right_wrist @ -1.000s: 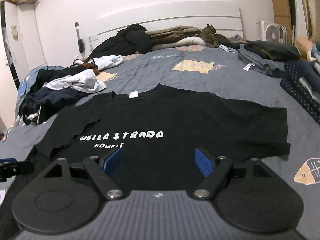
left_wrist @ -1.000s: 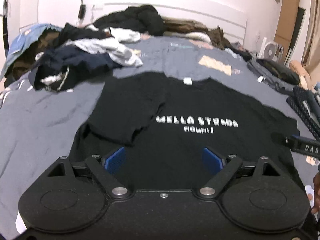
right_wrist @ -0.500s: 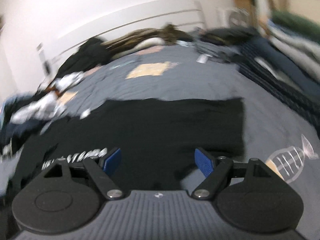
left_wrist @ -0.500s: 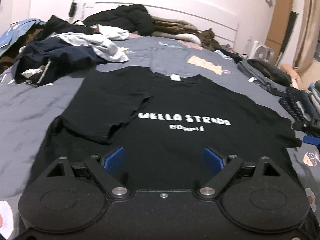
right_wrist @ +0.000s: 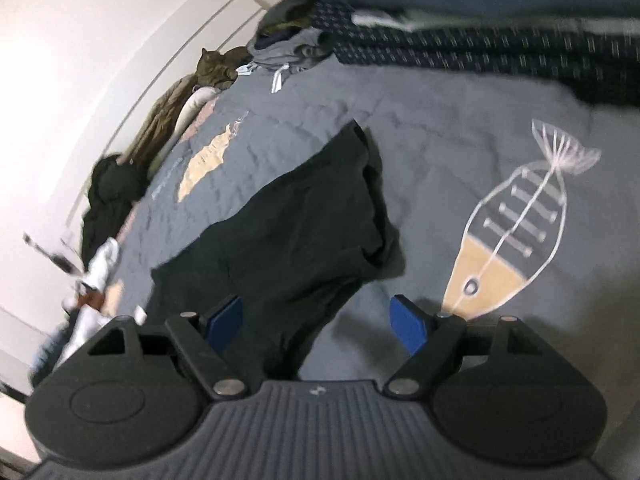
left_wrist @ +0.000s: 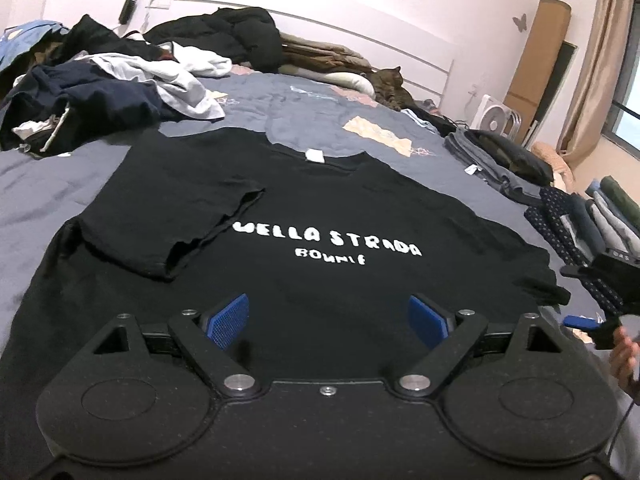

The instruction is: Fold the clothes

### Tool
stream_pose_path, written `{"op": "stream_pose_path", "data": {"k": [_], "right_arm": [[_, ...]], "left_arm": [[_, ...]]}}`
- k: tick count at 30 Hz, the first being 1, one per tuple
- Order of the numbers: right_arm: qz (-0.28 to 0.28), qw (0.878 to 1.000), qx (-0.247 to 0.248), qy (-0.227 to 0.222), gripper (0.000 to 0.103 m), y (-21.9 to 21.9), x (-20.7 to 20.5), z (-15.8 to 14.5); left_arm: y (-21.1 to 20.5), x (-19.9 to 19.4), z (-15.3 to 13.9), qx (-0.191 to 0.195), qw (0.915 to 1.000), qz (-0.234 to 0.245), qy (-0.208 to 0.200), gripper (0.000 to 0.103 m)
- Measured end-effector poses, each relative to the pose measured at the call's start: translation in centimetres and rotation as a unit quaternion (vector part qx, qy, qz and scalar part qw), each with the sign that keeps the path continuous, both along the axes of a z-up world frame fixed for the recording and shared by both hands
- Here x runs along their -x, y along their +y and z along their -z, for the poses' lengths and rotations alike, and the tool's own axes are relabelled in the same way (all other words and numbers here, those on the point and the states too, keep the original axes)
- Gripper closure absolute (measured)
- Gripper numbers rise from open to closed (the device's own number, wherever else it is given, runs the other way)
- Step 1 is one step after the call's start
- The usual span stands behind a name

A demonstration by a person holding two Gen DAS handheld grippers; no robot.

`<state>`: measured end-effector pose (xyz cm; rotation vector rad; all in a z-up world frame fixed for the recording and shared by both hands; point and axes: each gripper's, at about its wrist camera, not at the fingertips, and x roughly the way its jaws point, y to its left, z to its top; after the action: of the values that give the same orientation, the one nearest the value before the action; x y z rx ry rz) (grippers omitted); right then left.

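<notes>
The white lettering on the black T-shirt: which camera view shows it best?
The left wrist view shows it best: the white lettering lies in full view across the chest of the black T-shirt, sharp and unobstructed. The right wrist view is tilted and blurred; it shows only the shirt's right sleeve, no lettering.

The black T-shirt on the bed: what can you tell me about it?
The black T-shirt looks like soft cotton and lies flat, front up, on the grey bedspread. White letters cross its chest, and a white label shows inside the neck. One sleeve is already folded in over the body; the other sleeve still lies spread out. Neither tool touches it.
</notes>
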<state>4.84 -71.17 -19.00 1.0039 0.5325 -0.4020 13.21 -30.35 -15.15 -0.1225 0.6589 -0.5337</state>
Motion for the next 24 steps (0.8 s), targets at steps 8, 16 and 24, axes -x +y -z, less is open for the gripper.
{"op": "stream_pose_path", "data": {"k": [8, 16, 24], "right_arm": [[0.032, 0.998, -0.038, -0.022, 0.024, -2.0, -0.1, 1.3], [0.054, 0.996, -0.053, -0.047, 0.031, -3.1, -0.6, 2.4], [0.007, 0.998, 0.059, -0.036, 0.091, -1.2, -2.2, 0.5]], "left_arm": [[-0.2, 0.0, 0.2, -0.004, 1.0000, 0.003, 0.002, 0.017], [-0.6, 0.0, 0.5, -0.016, 0.9998, 0.008, 0.002, 0.016], [-0.7, 0.0, 0.8, -0.023, 0.9997, 0.009, 0.005, 0.015]]}}
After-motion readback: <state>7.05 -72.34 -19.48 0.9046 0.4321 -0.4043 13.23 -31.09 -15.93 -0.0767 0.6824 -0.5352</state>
